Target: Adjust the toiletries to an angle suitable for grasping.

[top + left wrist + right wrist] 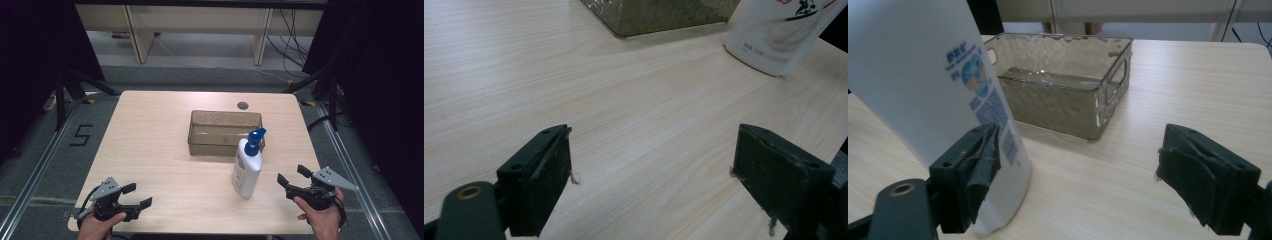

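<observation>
Toward the right half of the table (150, 145), a little nearer the front edge than the middle, a white bottle (247, 170) with a blue pump top stands upright, just in front of the front right corner of a clear, see-through bin (224, 132); whether the 2 touch cannot be told. The bin sits around the middle of the table, slightly toward the far edge, and a small round grommet (243, 105) lies behind it near the far edge. The right gripper (290, 175) is held by a hand (320, 215) near the front right corner, its 2 jaws spread wide and gripping nothing, aimed toward the bottle from the right and not touching it. In the right gripper view the bottle (943, 100) rises close behind one jaw, with the bin (1068, 95) farther back. The left gripper (136, 195) rests at the front left corner in the other hand (100, 227), its 2 jaws also released and bare, well apart from the bottle. In the left gripper view, bare wood lies between the jaws, with the base of the bottle (774, 40) and a corner of the bin (659, 15) beyond.
</observation>
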The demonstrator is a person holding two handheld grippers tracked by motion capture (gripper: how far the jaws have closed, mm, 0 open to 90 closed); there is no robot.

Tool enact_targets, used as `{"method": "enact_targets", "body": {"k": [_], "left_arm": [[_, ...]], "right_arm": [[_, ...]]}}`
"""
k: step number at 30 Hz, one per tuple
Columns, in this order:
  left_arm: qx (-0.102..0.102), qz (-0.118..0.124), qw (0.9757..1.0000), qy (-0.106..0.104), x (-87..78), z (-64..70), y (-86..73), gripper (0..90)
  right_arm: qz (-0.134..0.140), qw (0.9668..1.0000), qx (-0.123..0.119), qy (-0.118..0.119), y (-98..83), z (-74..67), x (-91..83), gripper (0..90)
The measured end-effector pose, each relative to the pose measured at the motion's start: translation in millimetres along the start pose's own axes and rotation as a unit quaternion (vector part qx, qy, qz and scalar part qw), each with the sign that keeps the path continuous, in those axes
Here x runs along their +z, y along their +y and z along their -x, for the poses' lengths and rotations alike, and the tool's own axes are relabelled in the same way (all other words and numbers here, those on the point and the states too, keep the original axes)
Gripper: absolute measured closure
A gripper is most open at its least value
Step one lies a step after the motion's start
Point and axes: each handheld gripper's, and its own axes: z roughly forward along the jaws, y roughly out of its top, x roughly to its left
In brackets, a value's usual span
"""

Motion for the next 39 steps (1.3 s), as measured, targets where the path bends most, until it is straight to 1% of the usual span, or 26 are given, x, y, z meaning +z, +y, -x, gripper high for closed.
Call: {"method": "enact_targets", "body": {"k": [1, 2, 3, 7, 9, 10, 11, 14, 15, 16, 17, 18, 19, 20, 21, 24, 26, 27, 29, 30, 33, 34, 35, 36, 38, 39], "left_arm": [[0.000, 0.001, 1.0000, -0.001, 0.2, -0.2, 0.0, 15.2], [-0.003, 0.005, 1.0000, -0.003, 0.6, 0.0, -0.1, 15.2], [-0.003, 0.005, 1.0000, -0.003, 0.6, 0.0, -0.1, 15.1], [0.000, 0.002, 1.0000, -0.002, 0.2, -0.2, -0.1, 15.1], [0.001, 0.001, 1.0000, -0.002, 0.1, -0.2, -0.2, 15.2], [0.001, 0.000, 1.0000, -0.002, 0.2, -0.1, -0.2, 15.2], [0.001, 0.000, 1.0000, -0.002, 0.2, -0.1, -0.2, 15.1], [-0.003, 0.004, 1.0000, -0.002, 0.6, 0.2, -0.2, 15.1], [-0.003, 0.004, 1.0000, -0.002, 0.5, 0.1, -0.3, 15.1], [-0.003, 0.003, 1.0000, -0.001, 0.4, 0.1, -0.3, 15.2], [-0.002, 0.001, 1.0000, -0.001, 0.4, -0.3, -0.1, 15.1], [0.000, -0.001, 1.0000, -0.001, 0.3, -0.7, -0.1, 15.1], [-0.001, 0.000, 1.0000, -0.002, 0.6, -0.5, -0.3, 15.2], [0.001, -0.002, 1.0000, -0.003, 0.5, -0.4, -0.5, 15.1], [0.002, -0.004, 1.0000, 0.001, 0.3, 0.0, -0.5, 15.1], [0.002, -0.004, 1.0000, 0.000, 0.5, -0.3, -0.5, 15.2], [0.001, -0.003, 1.0000, 0.001, 0.4, 0.0, -0.7, 15.2], [0.002, -0.004, 1.0000, 0.001, 0.3, -0.1, -0.6, 15.2], [0.001, -0.003, 1.0000, 0.001, 0.6, -0.2, -0.4, 15.2], [0.000, -0.002, 1.0000, -0.001, 1.0, 0.1, -0.7, 15.2], [-0.001, -0.001, 1.0000, -0.002, 1.6, 0.2, -0.9, 15.3], [0.003, -0.006, 1.0000, 0.001, 0.9, -0.6, -0.6, 15.3], [0.001, 0.002, 1.0000, -0.001, 2.1, -0.6, -1.3, 15.3], [0.002, -0.006, 1.0000, 0.002, 0.9, -0.4, -0.8, 15.3], [0.002, -0.004, 1.0000, -0.001, 0.9, -0.9, -0.9, 15.3], [0.003, -0.006, 1.0000, 0.002, 0.4, -1.0, -0.6, 15.3]], "right_arm": [[0.004, 1.0000, -0.007, 0.000, 0.6, -0.3, 0.3, 17.6], [-0.002, 1.0000, 0.007, -0.006, 1.5, -3.6, -1.3, 17.7], [-0.002, 1.0000, 0.007, -0.006, 1.5, -3.6, -1.3, 17.7], [0.005, 0.9998, -0.017, 0.004, 4.8, -3.5, -2.9, 18.2], [-0.002, 0.9999, -0.015, -0.001, 5.7, -5.4, -4.5, 18.2], [0.001, 1.0000, -0.003, 0.005, 6.7, -7.8, -5.7, 18.4], [0.007, 0.9999, -0.012, 0.005, 7.2, -7.3, -5.8, 18.4], [0.008, 0.9999, -0.010, 0.007, 8.8, -8.4, -7.4, 18.7], [0.004, 0.9998, -0.017, 0.006, 10.0, -9.0, -9.5, 19.1], [0.004, 1.0000, -0.004, 0.006, 10.4, -12.0, -10.4, 19.6], [0.007, 0.9998, -0.018, 0.005, 10.9, -10.9, -10.2, 20.2], [0.001, 0.9999, -0.016, 0.006, 12.2, -12.9, -11.3, 20.4], [0.005, 0.9997, -0.024, 0.007, 12.7, -13.1, -11.2, 20.4], [0.002, 0.9998, -0.018, 0.006, 13.6, -15.8, -12.4, 20.4], [0.011, 0.9995, -0.028, 0.008, 14.1, -16.2, -11.3, 20.5], [0.001, 0.9998, -0.013, 0.018, 16.8, -23.7, -14.1, 20.8], [0.010, 0.9991, -0.036, 0.020, 18.8, -23.5, -14.4, 20.9], [0.010, 0.9993, -0.030, 0.023, 19.0, -25.6, -14.7, 20.9], [0.013, 0.9990, -0.037, 0.023, 20.0, -26.6, -14.8, 21.0], [0.004, 0.9993, -0.031, 0.022, 20.3, -28.0, -16.0, 21.0], [0.005, 0.9993, -0.026, 0.027, 21.0, -30.2, -17.6, 21.2], [0.004, 0.9992, -0.033, 0.024, 22.0, -30.1, -18.4, 21.2], [0.009, 0.9992, -0.030, 0.027, 22.1, -31.3, -18.1, 21.2], [0.008, 0.9991, -0.032, 0.026, 23.1, -32.0, -19.3, 21.2], [0.015, 0.9985, -0.046, 0.026, 24.2, -32.2, -20.7, 21.2], [0.007, 0.9987, -0.043, 0.026, 25.3, -33.8, -22.9, 21.2]]}}
